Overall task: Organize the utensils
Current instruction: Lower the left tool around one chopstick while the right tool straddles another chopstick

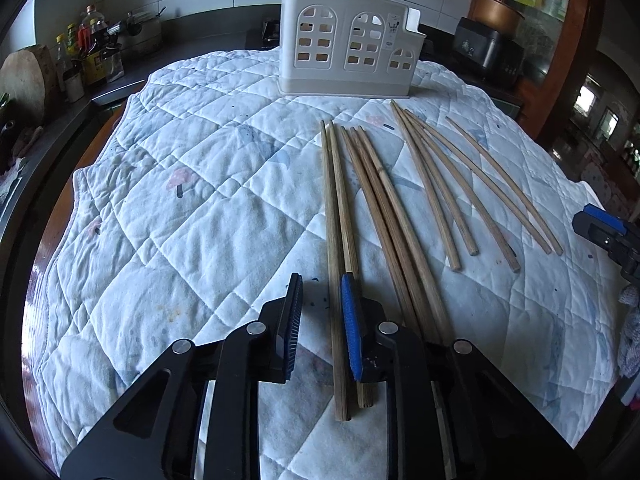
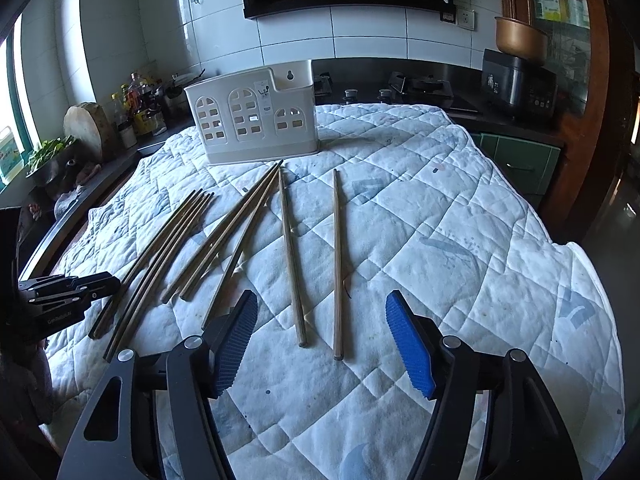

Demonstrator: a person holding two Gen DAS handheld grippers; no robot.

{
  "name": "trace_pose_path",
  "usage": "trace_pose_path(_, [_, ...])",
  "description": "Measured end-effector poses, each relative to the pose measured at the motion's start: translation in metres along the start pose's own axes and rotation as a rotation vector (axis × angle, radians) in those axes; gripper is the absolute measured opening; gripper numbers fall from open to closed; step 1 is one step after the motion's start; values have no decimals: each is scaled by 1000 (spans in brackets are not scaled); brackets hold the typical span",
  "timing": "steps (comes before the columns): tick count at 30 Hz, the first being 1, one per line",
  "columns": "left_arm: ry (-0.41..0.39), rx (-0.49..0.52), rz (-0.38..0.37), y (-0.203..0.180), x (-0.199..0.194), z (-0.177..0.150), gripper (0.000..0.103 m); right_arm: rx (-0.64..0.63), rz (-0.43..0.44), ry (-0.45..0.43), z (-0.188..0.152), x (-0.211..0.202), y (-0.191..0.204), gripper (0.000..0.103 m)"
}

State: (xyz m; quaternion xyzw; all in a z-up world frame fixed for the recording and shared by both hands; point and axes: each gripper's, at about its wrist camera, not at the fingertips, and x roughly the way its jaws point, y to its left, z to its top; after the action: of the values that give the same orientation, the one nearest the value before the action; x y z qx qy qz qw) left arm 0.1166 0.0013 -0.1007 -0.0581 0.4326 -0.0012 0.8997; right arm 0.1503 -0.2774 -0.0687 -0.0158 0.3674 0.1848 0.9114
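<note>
Lying between left gripper [image 1: 320, 296] fingers, two chopsticks [image 1: 334, 216], untouched on quilt [image 1: 180, 220]

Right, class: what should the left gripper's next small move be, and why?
Probably close the left gripper fully on the two chopsticks lying between its fingers: a gap shows on one side, so they look ungripped, and the white holder stands beyond.

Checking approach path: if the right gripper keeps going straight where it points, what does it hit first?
Probably the two separate chopsticks lying on the quilt between the right gripper's open fingers. It points downward, so it would meet them or the quilt well before the white holder. Depth is unclear.
</note>
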Motion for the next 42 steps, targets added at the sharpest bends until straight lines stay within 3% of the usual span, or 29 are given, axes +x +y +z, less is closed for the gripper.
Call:
trace_pose_path(5, [-10,18,34,-4,-1,-2,16,-11,2,15,1,5,1,62])
trace_pose_path(19, [3,-19,21,0,4,-3,13,-21,1,66,-1,18,-8,51])
trace_pose_path(37, [-15,-77,11,3,5,-2,10,12,10,125,1,46,-13,21])
trace_pose_path(42, [-11,-51,5,1,6,-1,10,26,-8,141,1,54,-15,14])
